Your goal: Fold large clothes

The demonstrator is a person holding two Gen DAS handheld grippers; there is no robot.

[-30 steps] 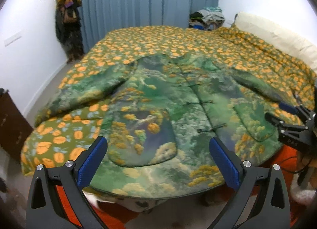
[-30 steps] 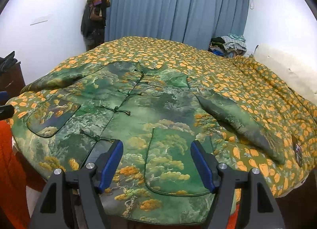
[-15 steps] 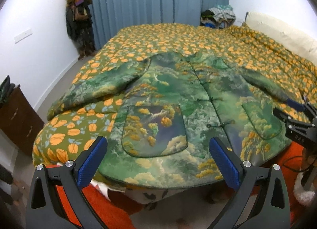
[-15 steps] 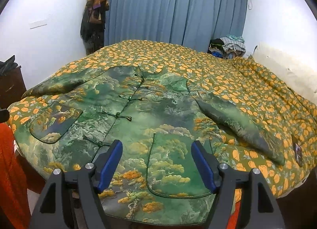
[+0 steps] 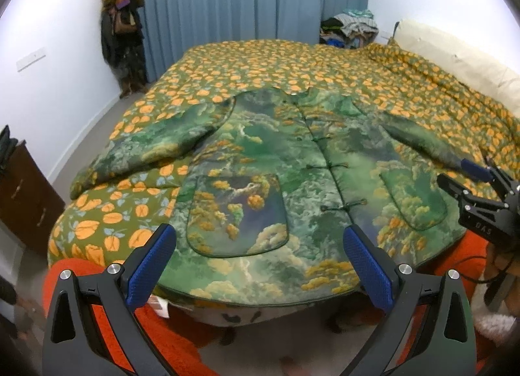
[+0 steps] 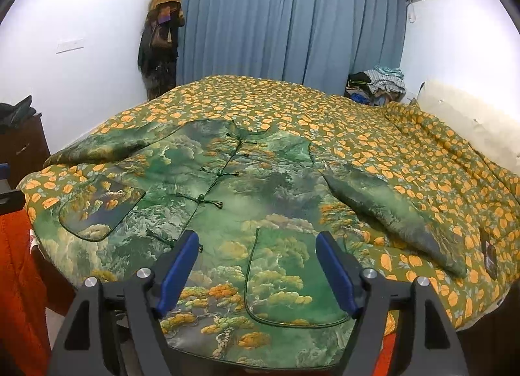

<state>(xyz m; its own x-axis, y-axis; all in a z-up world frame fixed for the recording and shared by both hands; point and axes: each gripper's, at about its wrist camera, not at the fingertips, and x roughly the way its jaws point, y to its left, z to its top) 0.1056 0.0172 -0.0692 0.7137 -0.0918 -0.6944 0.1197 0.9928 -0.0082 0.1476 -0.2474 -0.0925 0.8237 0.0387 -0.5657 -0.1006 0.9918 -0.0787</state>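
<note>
In the left wrist view, the left tool [image 5: 260, 262] hangs with its two blue-padded fingers [image 5: 151, 265] spread wide apart, gripping nothing and touching nothing; it sits off the near edge of the bed [image 5: 292, 60], above the floor. Between and beyond the fingers lies the green printed jacket [image 5: 292, 181], spread flat and front-up on the orange-leaf bedspread, its hem at the near edge, its collar toward the far side, one sleeve stretched out left and the other out right. A row of knot buttons runs down its middle and a patch pocket [image 5: 237, 216] sits on each half. At the right edge of this view the right tool [image 5: 468, 181] shows from the side, near the right sleeve's cuff, though from here I cannot tell whether it touches the cloth. In the right wrist view, the right tool [image 6: 258, 272] is likewise wide open, its blue fingers [image 6: 334, 270] framing the near pocket [image 6: 286, 281] of the jacket [image 6: 243, 187] without closing on it; whether the tips rest on the fabric cannot be told. Blue curtains [image 6: 289, 24] hang behind the bed [image 6: 406, 154], with a heap of clothes [image 6: 377, 83] in the far right corner.
</note>
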